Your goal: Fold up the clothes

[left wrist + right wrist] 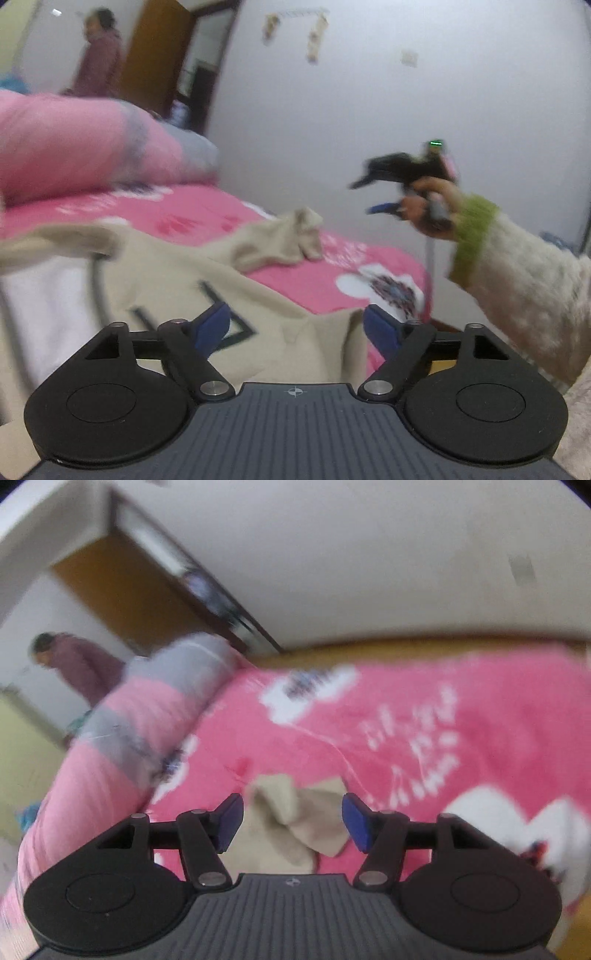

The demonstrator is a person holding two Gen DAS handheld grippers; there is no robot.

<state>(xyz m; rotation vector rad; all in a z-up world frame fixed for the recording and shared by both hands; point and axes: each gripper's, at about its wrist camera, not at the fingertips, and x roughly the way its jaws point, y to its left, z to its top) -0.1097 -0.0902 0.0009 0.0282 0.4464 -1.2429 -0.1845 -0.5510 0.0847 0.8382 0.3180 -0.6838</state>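
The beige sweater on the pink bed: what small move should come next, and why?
Probably lower the right gripper onto the bunched sleeve and close. Its jaws stand open, and the sleeve lies crumpled away from the beige sweater body, not yet folded in.

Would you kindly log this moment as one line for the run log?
left gripper: open, over beige garment | right gripper: open, above sleeve | pink bedspread | fold: not started
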